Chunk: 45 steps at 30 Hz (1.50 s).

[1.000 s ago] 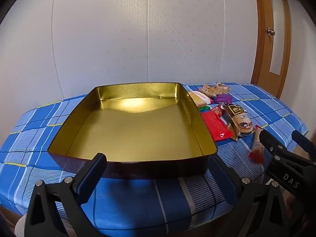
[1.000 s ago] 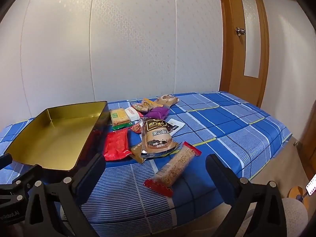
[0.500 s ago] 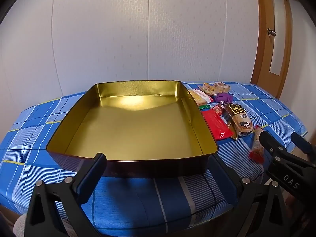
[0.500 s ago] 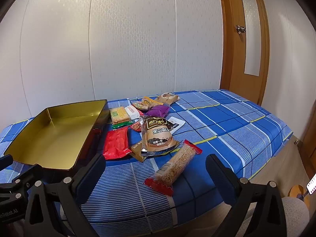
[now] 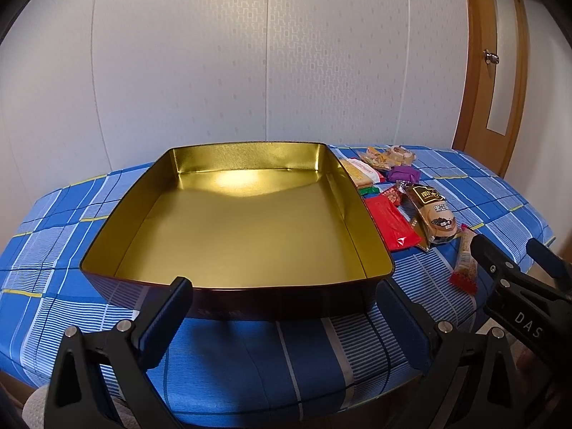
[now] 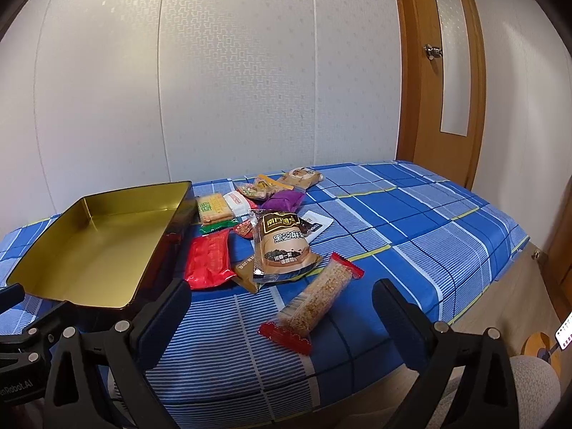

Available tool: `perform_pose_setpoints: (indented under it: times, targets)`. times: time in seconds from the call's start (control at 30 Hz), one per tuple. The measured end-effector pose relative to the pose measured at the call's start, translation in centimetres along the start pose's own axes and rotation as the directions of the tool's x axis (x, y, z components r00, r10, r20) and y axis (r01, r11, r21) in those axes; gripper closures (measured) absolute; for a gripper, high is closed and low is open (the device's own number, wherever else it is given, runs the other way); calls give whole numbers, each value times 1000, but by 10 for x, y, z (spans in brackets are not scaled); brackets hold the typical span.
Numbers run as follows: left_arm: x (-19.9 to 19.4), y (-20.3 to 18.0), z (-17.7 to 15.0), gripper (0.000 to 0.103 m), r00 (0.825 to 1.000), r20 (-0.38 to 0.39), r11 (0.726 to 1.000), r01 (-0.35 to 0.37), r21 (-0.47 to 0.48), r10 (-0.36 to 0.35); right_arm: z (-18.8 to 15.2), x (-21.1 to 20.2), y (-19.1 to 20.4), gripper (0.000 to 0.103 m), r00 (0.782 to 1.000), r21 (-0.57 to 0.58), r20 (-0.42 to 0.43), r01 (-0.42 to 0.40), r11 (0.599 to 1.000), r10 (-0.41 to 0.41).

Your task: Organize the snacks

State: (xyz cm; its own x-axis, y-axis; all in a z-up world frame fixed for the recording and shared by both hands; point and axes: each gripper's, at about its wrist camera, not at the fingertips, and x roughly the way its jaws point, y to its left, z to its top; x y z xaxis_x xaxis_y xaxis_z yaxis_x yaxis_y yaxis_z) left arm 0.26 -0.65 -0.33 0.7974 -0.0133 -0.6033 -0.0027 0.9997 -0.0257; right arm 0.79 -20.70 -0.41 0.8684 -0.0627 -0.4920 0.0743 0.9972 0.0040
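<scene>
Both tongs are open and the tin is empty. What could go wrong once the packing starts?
1. The grain bar lies near the bed edge; a clumsy grab by the right tongs could push it off.
2. The brown pouch overlaps other packets, so lifting it may drag them along.
3. The tin sits loose on soft bedding; a bump from the left tongs might shift or tilt it.
</scene>
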Motion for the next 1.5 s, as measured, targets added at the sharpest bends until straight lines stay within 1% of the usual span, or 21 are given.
perform_pose_setpoints:
  times: [0.53, 0.83, 1.03, 1.17, 1.23, 1.33, 1.4, 1.47, 1.5]
  targets:
    - [2, -2, -2, 0, 1000, -11, 1000, 4, 1, -4, -1, 3, -6, 0, 1000, 18, -7, 9, 1000, -9]
    - [4, -3, -1, 0, 1000, -22, 1000, 8, 2, -8, 0, 5, -15, 0, 999, 49, -3, 45, 998, -45]
    - [7, -4, -2, 0, 998, -39, 999, 46, 10, -45, -1, 8, -29, 0, 997, 90, -16, 71, 993, -69]
    - [6, -7, -3, 0, 997, -28, 997, 77, 23, -76, -1, 10, -40, 0, 997, 121, -26, 78, 990, -75]
    - [4, -11, -4, 0, 997, -19, 996, 81, 45, -80, -1, 13, -45, 0, 995, 128, -45, 96, 987, -91]
    - [2, -19, -5, 0, 998, -17, 994, 64, 94, -63, -2, 25, -55, 2, 992, 169, -107, 85, 982, -68]
    - [2, -24, -6, 0, 998, -22, 990, 61, 126, -58, -2, 34, -59, 15, 987, 175, -148, 93, 980, -67]
    - [1, -28, -6, 0, 996, -34, 986, 86, 141, -82, -1, 49, -62, 20, 978, 183, -204, 73, 980, -35]
    - [2, -30, -7, 0, 995, -42, 985, 98, 145, -93, 0, 55, -63, 21, 974, 187, -225, 67, 980, -24]
